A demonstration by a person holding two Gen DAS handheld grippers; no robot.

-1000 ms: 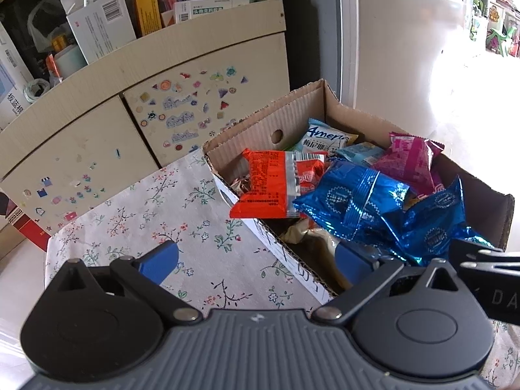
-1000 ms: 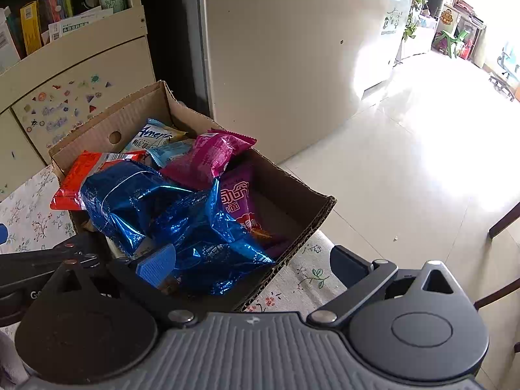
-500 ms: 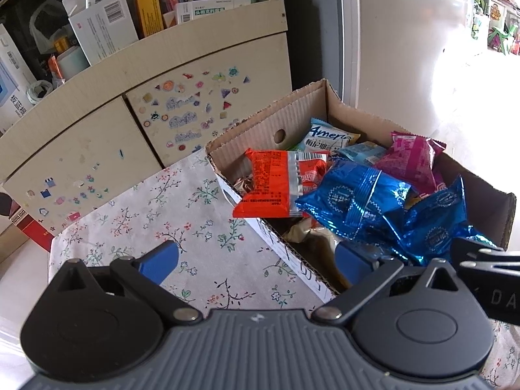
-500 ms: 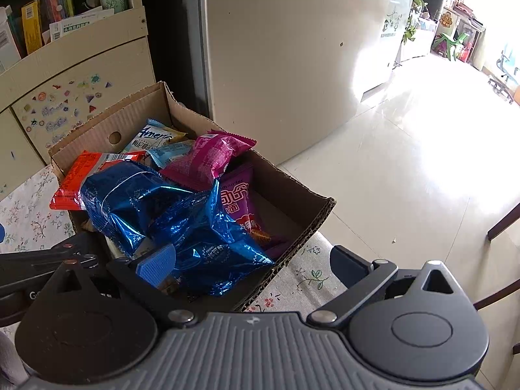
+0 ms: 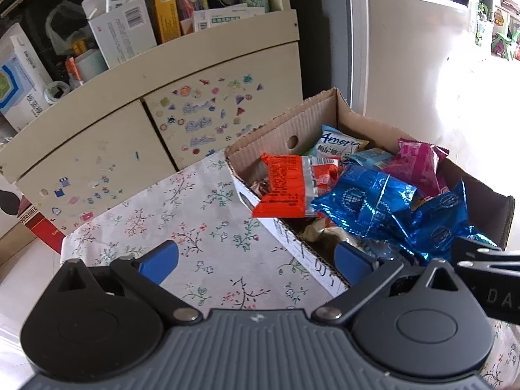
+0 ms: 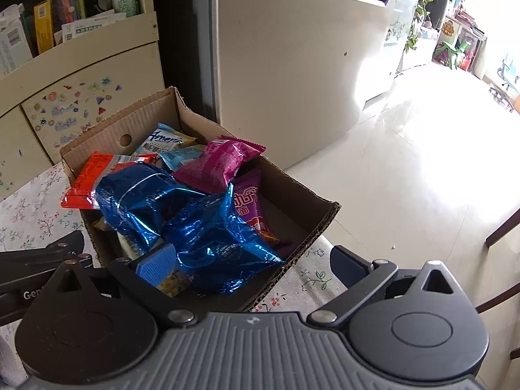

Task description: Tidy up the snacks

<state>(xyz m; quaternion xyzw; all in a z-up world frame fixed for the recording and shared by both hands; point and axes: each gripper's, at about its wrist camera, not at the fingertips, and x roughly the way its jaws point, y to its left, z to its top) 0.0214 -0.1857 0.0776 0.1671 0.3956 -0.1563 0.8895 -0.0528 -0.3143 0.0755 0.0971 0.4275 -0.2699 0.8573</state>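
A cardboard box (image 5: 279,130) (image 6: 312,201) heaped with snack packets stands on the flowered tablecloth (image 5: 182,214). An orange-red packet (image 5: 289,188) (image 6: 87,182) hangs over the box's left wall. Shiny blue packets (image 5: 367,201) (image 6: 208,230) lie on top, with a magenta packet (image 5: 419,162) (image 6: 217,165) and a light blue one (image 5: 338,144) (image 6: 162,141) behind. My left gripper (image 5: 256,261) is open and empty over the cloth at the box's near left wall. My right gripper (image 6: 252,263) is open and empty, straddling the box's near right corner.
A cream cabinet (image 5: 136,123) with stickers stands behind the table, its shelf crowded with boxes and books (image 5: 123,29). A refrigerator (image 6: 292,65) is at the back right. Pale tiled floor (image 6: 406,162) spreads right of the table. A dark chair part (image 6: 500,230) shows at the right edge.
Both grippers have drifted slightly, so the box sits a little further right in the left view. Jaws stay open; no packet has moved.
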